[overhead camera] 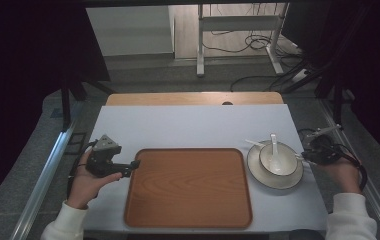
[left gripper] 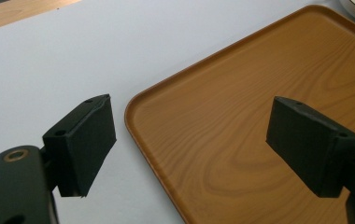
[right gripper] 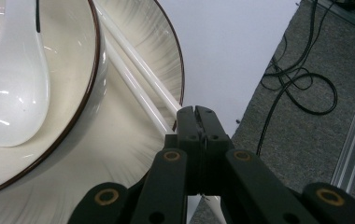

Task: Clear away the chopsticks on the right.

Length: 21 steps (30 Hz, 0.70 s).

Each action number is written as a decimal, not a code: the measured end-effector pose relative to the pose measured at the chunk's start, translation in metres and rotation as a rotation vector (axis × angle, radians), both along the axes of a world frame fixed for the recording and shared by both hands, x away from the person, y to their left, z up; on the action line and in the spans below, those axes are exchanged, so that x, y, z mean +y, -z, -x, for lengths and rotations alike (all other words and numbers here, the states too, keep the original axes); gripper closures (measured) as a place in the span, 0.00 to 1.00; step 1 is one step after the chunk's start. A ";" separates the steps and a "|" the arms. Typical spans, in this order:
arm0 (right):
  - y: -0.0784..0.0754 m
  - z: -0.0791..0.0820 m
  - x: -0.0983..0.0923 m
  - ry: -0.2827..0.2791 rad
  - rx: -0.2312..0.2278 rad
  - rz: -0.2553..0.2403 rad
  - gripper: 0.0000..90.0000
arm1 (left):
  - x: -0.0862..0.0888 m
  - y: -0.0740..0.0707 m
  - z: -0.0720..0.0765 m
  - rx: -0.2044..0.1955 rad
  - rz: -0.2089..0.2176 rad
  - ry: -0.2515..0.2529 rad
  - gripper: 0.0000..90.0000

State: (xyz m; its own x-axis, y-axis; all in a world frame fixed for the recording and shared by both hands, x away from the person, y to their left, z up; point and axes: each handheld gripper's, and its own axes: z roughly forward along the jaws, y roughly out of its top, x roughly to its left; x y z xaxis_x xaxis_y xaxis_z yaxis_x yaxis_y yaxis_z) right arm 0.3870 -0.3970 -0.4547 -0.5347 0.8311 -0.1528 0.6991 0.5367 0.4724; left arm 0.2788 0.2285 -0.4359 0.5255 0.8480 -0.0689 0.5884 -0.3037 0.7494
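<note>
A wooden tray (overhead camera: 188, 150) lies in the middle of the white table cover. To its right a cream plate (overhead camera: 258, 175) carries a bowl (overhead camera: 289, 161) with a white spoon (overhead camera: 274, 145) in it, and a pair of white chopsticks (overhead camera: 255, 144) lies across the plate behind the bowl. My left gripper (overhead camera: 134, 166) is open at the tray's near-left corner; in the left gripper view the gripper (left gripper: 196, 126) straddles the tray rim (left gripper: 133, 126) with nothing between its jaws. My right gripper (right gripper: 196, 112) is shut at the plate's right edge (right gripper: 119, 149), over the near ends of the chopsticks (right gripper: 133, 70), which its jaws hide.
The white cover (overhead camera: 193, 122) stretches behind the tray, with a wooden table strip (overhead camera: 193, 98) at the back. Metal rails run along both table sides. Cables (right gripper: 301, 88) lie on the grey floor to the right. A desk frame (overhead camera: 238, 30) stands far behind.
</note>
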 end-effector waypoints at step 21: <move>-0.009 0.002 -0.003 -0.025 -0.030 0.011 0.88 | 0.000 0.001 0.000 0.004 0.005 -0.004 0.17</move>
State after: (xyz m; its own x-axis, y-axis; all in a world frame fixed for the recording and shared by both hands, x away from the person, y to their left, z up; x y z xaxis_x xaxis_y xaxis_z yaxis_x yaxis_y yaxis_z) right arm 0.3854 -0.4004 -0.4455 -0.5503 0.8158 -0.1779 0.6711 0.5589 0.4871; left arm 0.2789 0.2286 -0.4365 0.5217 0.8498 -0.0754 0.5925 -0.2973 0.7487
